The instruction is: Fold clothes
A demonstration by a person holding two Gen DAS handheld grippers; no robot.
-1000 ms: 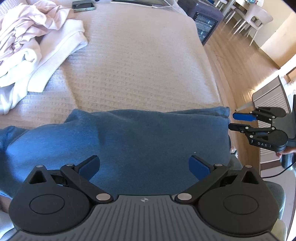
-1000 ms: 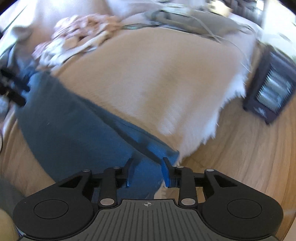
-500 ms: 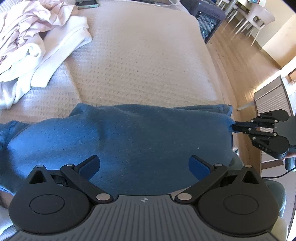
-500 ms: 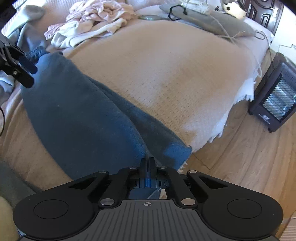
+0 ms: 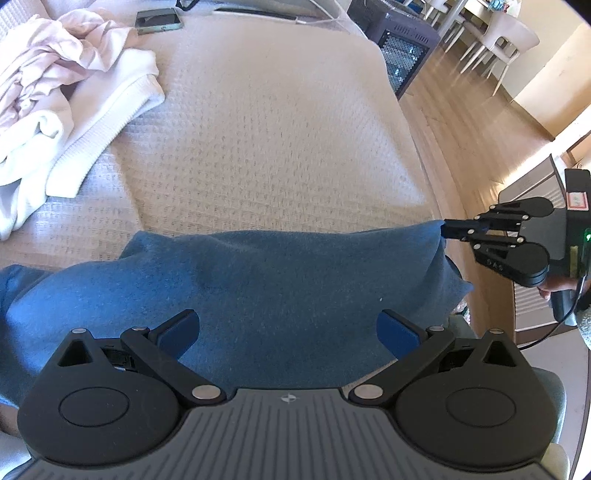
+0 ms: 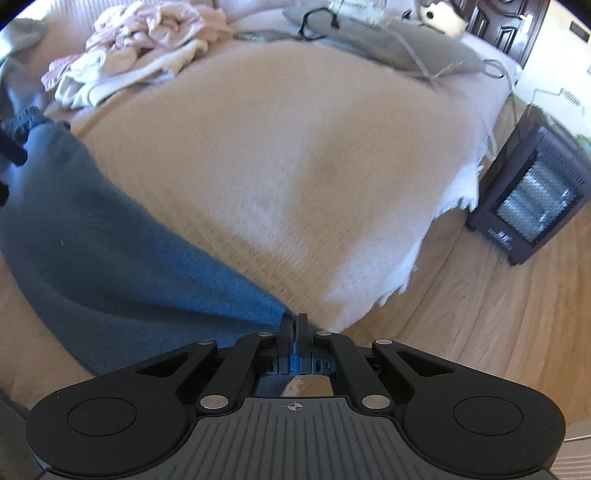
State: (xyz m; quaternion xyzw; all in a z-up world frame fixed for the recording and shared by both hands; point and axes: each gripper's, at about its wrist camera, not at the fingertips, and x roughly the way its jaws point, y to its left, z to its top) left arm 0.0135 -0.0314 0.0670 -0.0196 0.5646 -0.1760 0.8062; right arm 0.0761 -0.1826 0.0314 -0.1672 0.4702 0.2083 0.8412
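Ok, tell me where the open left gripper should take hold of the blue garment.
Probably the garment's far left corner, approached from above. The right gripper is shut on the blue garment at the matching right corner, and that edge lies exposed on the bedspread; the left gripper is open.

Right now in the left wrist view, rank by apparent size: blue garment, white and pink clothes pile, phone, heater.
1. blue garment, nearest the camera, so partly inflated
2. white and pink clothes pile
3. heater
4. phone
The last two lie farthest away, so their true sizes stay unsure.
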